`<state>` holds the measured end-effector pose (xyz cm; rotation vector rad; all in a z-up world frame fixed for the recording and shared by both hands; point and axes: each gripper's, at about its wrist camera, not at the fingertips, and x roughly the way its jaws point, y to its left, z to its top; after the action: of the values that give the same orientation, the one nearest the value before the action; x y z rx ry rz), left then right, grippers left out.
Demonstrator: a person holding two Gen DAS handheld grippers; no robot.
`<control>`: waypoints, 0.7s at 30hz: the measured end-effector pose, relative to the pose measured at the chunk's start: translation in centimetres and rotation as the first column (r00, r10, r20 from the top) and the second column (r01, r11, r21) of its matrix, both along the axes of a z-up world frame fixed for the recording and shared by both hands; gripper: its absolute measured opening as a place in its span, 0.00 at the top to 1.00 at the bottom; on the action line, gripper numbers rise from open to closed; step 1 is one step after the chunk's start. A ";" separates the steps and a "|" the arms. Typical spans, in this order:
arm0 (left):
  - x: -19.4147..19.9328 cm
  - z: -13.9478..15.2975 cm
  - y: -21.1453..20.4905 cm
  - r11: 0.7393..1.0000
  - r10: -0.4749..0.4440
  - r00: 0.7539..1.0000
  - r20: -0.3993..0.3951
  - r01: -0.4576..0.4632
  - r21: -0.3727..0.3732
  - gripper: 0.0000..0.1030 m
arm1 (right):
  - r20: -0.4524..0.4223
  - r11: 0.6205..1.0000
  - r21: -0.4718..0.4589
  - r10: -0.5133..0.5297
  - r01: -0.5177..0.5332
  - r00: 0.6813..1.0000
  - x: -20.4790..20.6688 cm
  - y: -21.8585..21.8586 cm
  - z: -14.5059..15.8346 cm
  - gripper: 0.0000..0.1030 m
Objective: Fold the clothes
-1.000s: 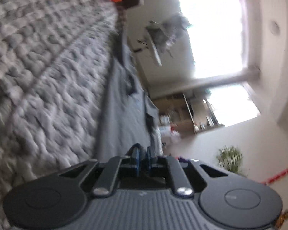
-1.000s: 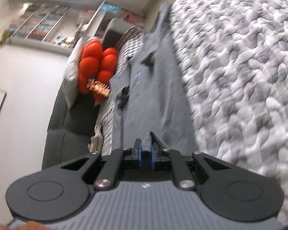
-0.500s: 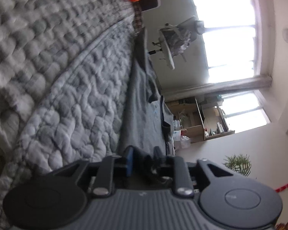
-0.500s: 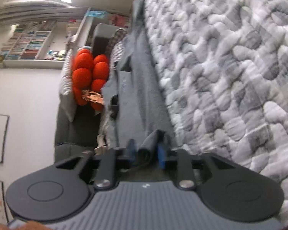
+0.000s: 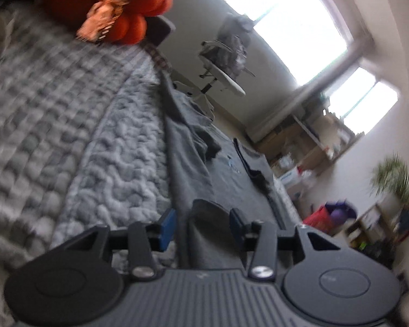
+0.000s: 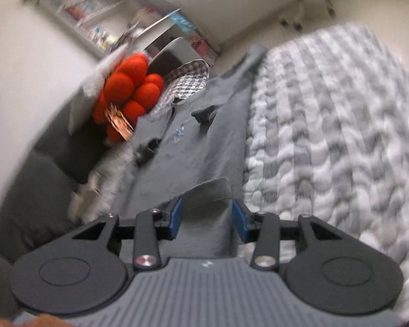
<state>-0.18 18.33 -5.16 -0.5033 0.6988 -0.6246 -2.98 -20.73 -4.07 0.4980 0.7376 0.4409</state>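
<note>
Claws agape — grey shirt btwn

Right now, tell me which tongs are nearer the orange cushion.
Left, probably. The orange cushion looks larger from the left tongs, ahead-left across the blanket. From the right tongs it looks smaller, beside the grey shirt's far end.

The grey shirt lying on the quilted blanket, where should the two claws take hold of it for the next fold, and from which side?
Judging by its pose, grip the near hem of the grey cotton shirt. Its edge curls up between the open left claw and open right claw, one near each corner. Come in low from this near end, along the grey-and-white quilted blanket, so one finger slides under the raised edge.
</note>
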 end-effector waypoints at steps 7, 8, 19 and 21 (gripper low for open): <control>0.1 0.4 -2.9 0.990 -0.038 0.995 0.088 0.025 0.140 0.62 | 0.080 0.981 -0.192 0.037 -0.021 0.996 0.5 2.5 -0.5 0.59; 0.1 0.4 -3.2 0.987 -0.042 0.995 0.095 0.027 0.156 0.64 | 0.086 0.977 -0.211 0.040 -0.021 0.996 0.7 2.7 -0.6 0.64; 0.0 0.2 -4.8 0.961 -0.073 0.990 0.119 0.038 0.274 0.70 | 0.149 0.942 -0.334 0.086 -0.032 0.985 0.3 4.6 -0.7 0.82; 0.1 0.1 -4.6 0.965 -0.068 0.991 0.114 0.037 0.261 0.70 | 0.154 0.939 -0.342 0.088 -0.030 0.984 0.2 4.7 -0.7 0.80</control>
<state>-0.03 13.69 -5.08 -0.2030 0.6672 -0.5982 -2.82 -16.01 -4.74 0.1132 0.6494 0.3966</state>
